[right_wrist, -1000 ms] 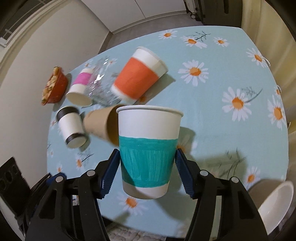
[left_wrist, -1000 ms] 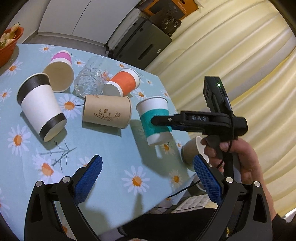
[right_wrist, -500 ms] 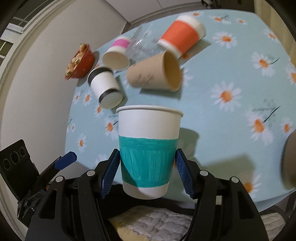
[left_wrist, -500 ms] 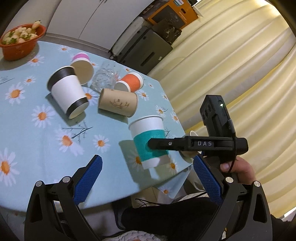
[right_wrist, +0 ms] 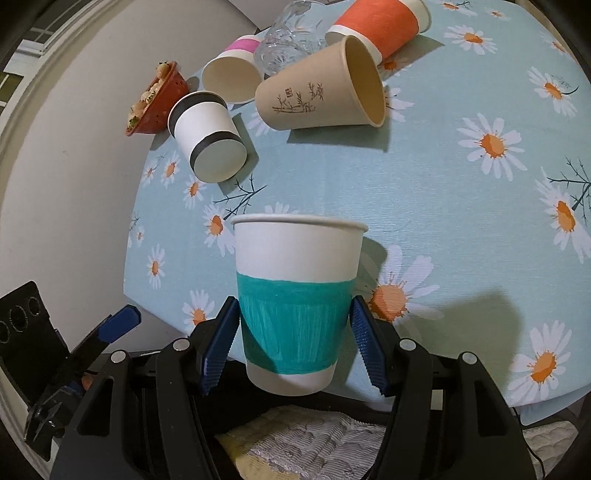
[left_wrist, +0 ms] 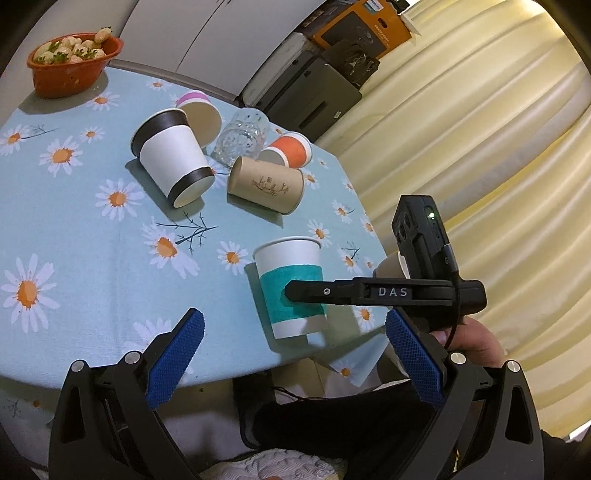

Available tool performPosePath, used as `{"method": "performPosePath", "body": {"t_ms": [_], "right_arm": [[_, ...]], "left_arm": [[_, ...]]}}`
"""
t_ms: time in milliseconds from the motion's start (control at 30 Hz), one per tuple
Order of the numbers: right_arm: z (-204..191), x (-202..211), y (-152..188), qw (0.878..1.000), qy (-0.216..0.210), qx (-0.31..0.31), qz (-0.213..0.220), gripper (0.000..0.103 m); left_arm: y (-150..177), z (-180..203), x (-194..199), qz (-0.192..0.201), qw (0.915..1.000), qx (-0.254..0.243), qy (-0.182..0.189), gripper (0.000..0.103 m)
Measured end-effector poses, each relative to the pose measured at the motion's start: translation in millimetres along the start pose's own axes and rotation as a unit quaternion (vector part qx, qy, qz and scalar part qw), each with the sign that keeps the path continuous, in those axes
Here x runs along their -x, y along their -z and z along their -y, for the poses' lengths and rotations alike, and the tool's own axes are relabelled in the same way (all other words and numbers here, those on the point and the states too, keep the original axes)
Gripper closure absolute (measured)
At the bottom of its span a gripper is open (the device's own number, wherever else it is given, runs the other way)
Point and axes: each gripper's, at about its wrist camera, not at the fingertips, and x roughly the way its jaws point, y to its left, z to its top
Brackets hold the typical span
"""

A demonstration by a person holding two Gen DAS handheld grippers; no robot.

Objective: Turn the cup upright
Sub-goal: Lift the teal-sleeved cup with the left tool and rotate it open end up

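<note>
A white paper cup with a teal band [right_wrist: 295, 306] stands upright between the blue pads of my right gripper [right_wrist: 293, 350], which is shut on it near the table's front edge. In the left wrist view the same teal cup [left_wrist: 290, 284] is held by the right gripper's black finger [left_wrist: 332, 291]. My left gripper [left_wrist: 295, 363] is open and empty, back over the table's near edge.
Several cups lie on their sides further back on the daisy tablecloth [right_wrist: 461, 221]: a black-banded white cup [right_wrist: 208, 138], a brown cup [right_wrist: 321, 92], an orange cup [right_wrist: 376, 22], a pink cup [right_wrist: 234, 70], and a glass [right_wrist: 291, 44]. A red bowl [left_wrist: 72, 64] stands far left.
The right gripper has carried the teal cup toward the table's near edge and lower. The left gripper has pulled back and up, still open.
</note>
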Motion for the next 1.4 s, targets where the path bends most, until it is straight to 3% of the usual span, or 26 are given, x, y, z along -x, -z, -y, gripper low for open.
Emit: {"method": "performPosePath", "body": {"t_ms": [433, 767, 1067, 1400], "right_arm": [[-0.3, 14.4, 0.4, 1.0, -0.016, -0.005, 0.009, 0.036], [10.5, 67.8, 19.3, 0.998, -0.034, -0.011, 0.06, 0.036], [34.8, 112.5, 57.5, 0.989, -0.034, -0.023, 0.141, 0.03], [43.0, 99.0, 95.3, 0.985, -0.06, -0.011, 0.164, 0.021]], "left_arm": [[-0.5, 2.7, -0.4, -0.001, 1.0, -0.001, -0.004, 0.007], [-10.1, 14.1, -6.9, -0.008, 0.9998, -0.003, -0.016, 0.007], [-25.6, 33.1, -52.2, -0.068, 0.9944, -0.001, -0.08, 0.007], [-35.7, 40.5, -106.3, -0.12, 0.9802, -0.009, -0.157, 0.009]]}}
